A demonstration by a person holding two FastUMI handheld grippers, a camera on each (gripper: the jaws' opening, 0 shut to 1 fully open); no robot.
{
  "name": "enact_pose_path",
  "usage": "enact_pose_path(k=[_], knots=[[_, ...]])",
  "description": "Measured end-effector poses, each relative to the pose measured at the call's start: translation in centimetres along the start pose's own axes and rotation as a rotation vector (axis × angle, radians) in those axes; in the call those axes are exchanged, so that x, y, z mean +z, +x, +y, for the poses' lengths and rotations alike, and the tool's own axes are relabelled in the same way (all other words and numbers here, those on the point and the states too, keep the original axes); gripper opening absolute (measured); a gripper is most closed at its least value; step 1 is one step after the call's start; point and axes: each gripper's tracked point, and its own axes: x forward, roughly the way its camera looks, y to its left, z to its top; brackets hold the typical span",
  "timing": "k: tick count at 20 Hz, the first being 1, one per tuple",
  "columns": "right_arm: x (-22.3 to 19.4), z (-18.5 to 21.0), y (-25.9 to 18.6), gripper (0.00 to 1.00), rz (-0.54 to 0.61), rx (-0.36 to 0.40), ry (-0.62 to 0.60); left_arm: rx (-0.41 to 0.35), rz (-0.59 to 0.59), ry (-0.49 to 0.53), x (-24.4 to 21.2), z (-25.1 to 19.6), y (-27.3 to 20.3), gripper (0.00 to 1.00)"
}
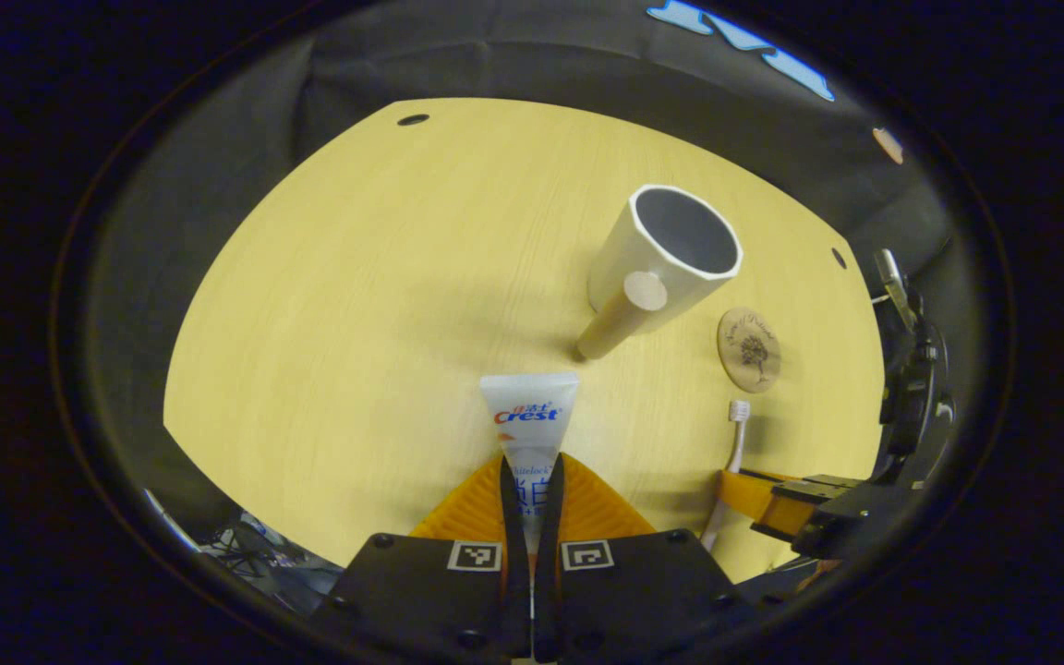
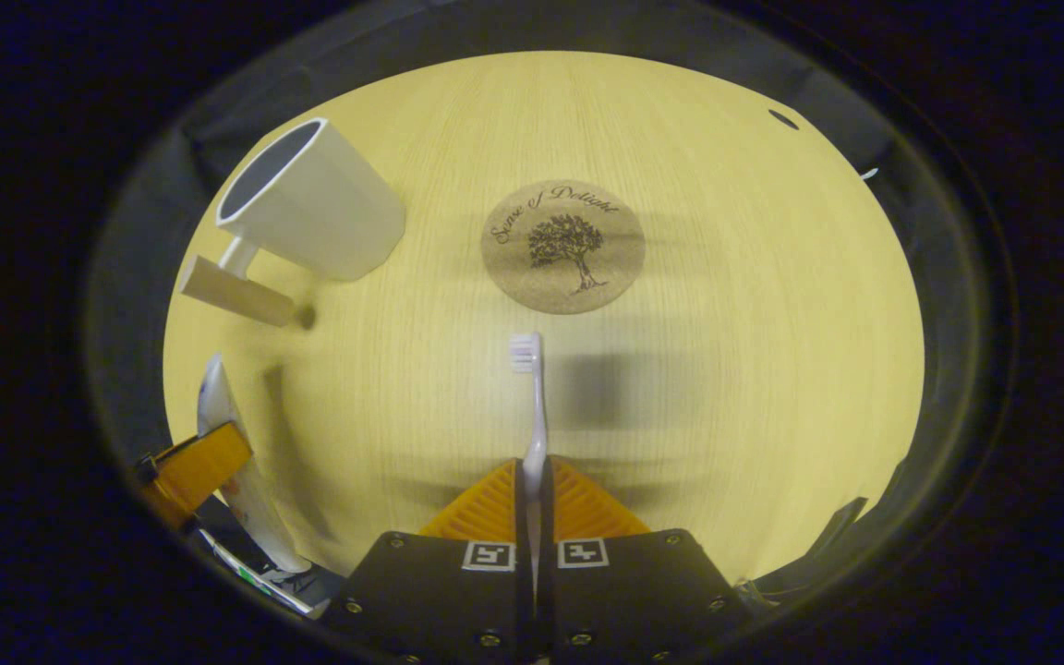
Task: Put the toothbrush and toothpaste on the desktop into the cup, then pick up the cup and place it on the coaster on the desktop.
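Both raised over desktop point(image 2: 726, 369): left gripper point(image 1: 532, 480) clamps toothpaste point(image 1: 529, 416), right gripper point(image 2: 534, 485) clamps toothbrush point(image 2: 532, 406).

Pale wood-grain desktop point(image 2: 726, 388). White cup point(image 2: 315, 214) with wooden handle stands upright on it; round cork coaster point(image 2: 562, 247) lies flat nearby, apart from the cup

White cup point(image 2: 315, 217) — pale wood desktop point(image 2: 726, 369)

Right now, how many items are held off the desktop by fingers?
2. The toothpaste is clamped by the left gripper; the toothbrush by the right gripper. The cup and coaster sit on the desktop.
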Motion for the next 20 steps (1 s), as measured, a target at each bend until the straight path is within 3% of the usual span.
enact_pose_path(k=[6,11,20], knots=[[0.0,-0.1,-0.1,0.03,-0.007,0.029,0.014,-0.042,-0.098,-0.025,4.0,-1.1,-4.7,0.09],[0.0,-0.1,-0.1,0.03,-0.008,0.064,0.052,-0.099,-0.195,-0.011,10.2,-2.6,-7.5,0.09],[0.0,-0.2,0.0,0.04,-0.015,0.099,0.100,-0.197,-0.405,0.075,24.3,-7.5,-6.2,0.09]])
